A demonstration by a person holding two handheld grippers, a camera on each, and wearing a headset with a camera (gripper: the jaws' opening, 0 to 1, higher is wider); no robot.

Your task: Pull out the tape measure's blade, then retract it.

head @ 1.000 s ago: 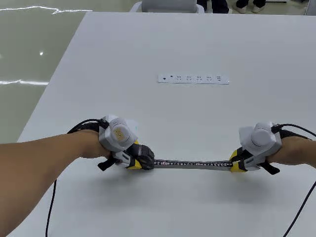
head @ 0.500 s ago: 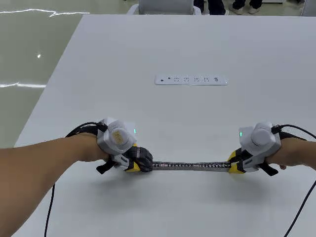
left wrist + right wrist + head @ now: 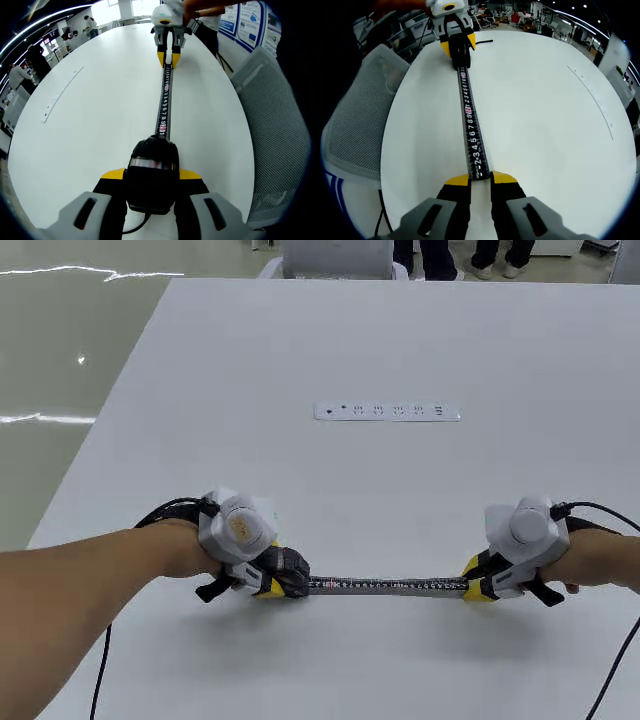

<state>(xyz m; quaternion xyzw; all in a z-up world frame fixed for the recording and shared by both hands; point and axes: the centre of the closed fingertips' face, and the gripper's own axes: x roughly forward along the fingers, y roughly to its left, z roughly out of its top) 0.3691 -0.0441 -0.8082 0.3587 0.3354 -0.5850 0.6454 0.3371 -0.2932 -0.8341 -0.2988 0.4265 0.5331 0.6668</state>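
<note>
In left gripper (image 3: 278, 586), case (image 3: 152, 175); right gripper (image 3: 474, 586), blade (image 3: 469, 115).

Bright, even light; soft shadows lie on the white counter (image 3: 400, 330) beneath the left hand-held gripper (image 3: 272, 587) and right hand-held gripper (image 3: 472, 587). Glare streaks the floor (image 3: 50, 350) beyond the left one. Gripper views warp at edges.

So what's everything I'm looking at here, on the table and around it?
table: one, white, under everything
power strip: one, white, flat at mid-table
tape measure case: one, black, clamped near the front edge
blade: one, dark with numbers, pulled out along the front edge
chair: one, grey, table's far end
mesh chair: one, grey, beside table's near edge
cables: two, black, trailing over near edge
left gripper: one, grey with yellow tips, shut on case
right gripper: one, same colours, shut on blade's end
forearms: two, bare, behind grippers
</note>
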